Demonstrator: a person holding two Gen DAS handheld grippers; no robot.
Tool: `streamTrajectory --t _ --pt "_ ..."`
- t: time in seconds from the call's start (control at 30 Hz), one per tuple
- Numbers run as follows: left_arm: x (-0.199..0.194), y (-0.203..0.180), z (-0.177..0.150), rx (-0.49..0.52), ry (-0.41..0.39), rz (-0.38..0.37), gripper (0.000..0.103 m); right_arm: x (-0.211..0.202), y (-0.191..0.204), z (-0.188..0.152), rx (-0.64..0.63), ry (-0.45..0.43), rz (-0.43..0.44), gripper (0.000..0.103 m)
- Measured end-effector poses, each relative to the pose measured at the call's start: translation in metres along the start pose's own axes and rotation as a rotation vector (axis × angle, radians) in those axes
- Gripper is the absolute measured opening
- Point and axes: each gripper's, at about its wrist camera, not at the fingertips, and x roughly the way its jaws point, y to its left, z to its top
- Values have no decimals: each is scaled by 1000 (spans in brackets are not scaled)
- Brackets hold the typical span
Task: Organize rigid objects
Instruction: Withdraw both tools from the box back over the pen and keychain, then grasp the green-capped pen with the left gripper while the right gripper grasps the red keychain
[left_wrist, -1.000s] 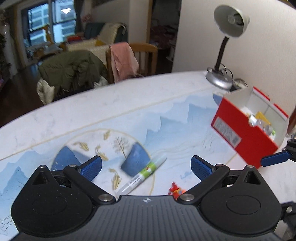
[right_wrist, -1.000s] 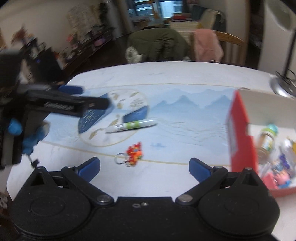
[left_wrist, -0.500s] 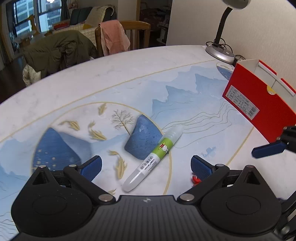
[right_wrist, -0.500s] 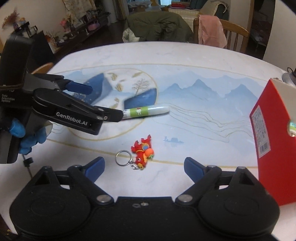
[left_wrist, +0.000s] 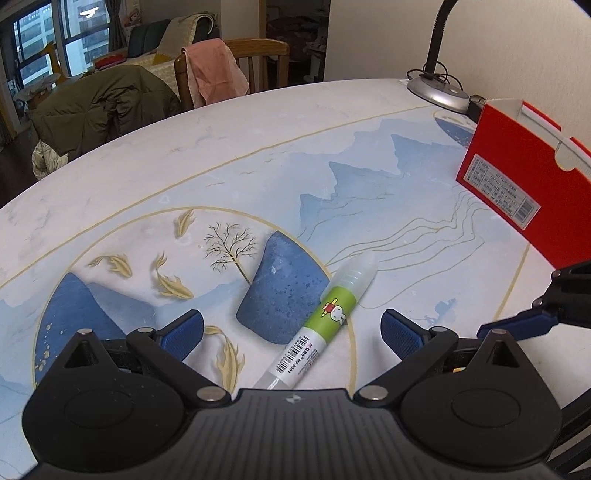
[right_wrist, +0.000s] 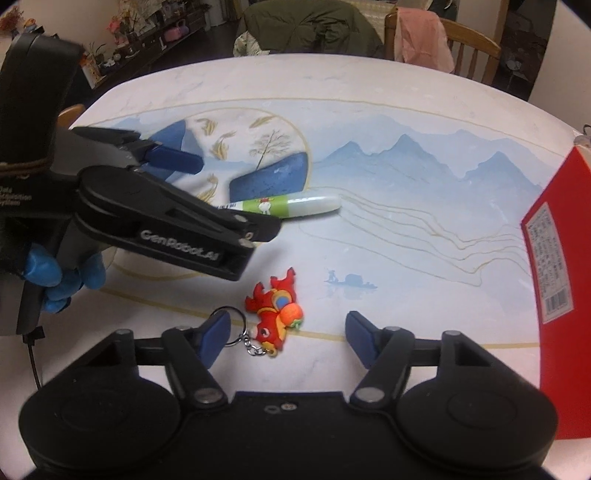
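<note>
Red box (right_wrist: 554, 280) bounds open table (right_wrist: 369, 110) beside the keychain (right_wrist: 275, 317); right gripper (right_wrist: 286, 334) tilts down, closing around it, untouched; left gripper (left_wrist: 291, 332) open astride the pen (left_wrist: 325, 321).

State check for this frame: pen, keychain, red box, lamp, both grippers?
pen: capped, lying flat between the open left gripper fingers
keychain: flat on table, not gripped
right gripper: closing around keychain, not touching yet
red box: open top
lamp: cannot tell if lit
</note>
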Motion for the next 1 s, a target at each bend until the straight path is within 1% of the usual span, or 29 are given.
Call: streamTrajectory --t 0.03,0.07,0.1,0.13,0.2,0.3,0.33,0.37,0.43,0.5,0.6,0.67,0.7,0.77,0.83,0.87,0.9,0.97,1.0 --pt "1 0 0 5 -2 2 103 2 1 0 -6 2 -1 56" --pt "2 -1 0 10 -5 6 103 3 1 0 -9 4 1 54" --pt "3 -1 0 14 -6 9 102 5 1 1 -11 8 -2 50" --pt "5 -1 -1 18 -5 14 102 6 1 1 -13 10 -5 47" --pt "7 -2 -2 22 -3 17 102 8 0 2 -16 10 5 45" --pt "9 -3 -4 31 -7 28 102 9 3 2 -38 3 -7 41" --pt "9 -4 -4 34 -6 28 101 10 3 3 -42 2 -8 40" --pt "9 -4 -5 36 -5 29 96 10 5 3 -48 -1 -11 40" --pt "10 -4 -7 36 -6 23 91 11 7 4 -65 -5 -21 38" --pt "9 -4 -7 33 -11 22 89 12 9 5 -81 -10 -23 35" --pt "6 -6 -8 38 -27 19 74 12 12 4 -92 -16 -26 32" --pt "4 -9 -7 44 -33 14 57 12 13 4 -94 -20 -30 32" --pt "3 -11 -6 47 -34 9 53 13 13 4 -91 -21 -30 32" --pt "2 -14 -6 52 -34 -2 40 13 12 4 -83 -23 -30 31" --pt "1 -19 -6 59 -30 -7 32 11 11 3 -72 -29 -28 29" --pt "1 -21 -6 60 -26 -7 29 10 10 2 -62 -31 -26 29" --pt "1 -23 -5 56 -21 -10 28 8 9 1 -51 -37 -25 26" --pt "1 -26 -4 44 -14 -17 21 6 5 -1 -34 -31 -27 26" --pt "0 -28 -5 37 -10 -20 20 5 4 -3 -30 -30 -27 26"
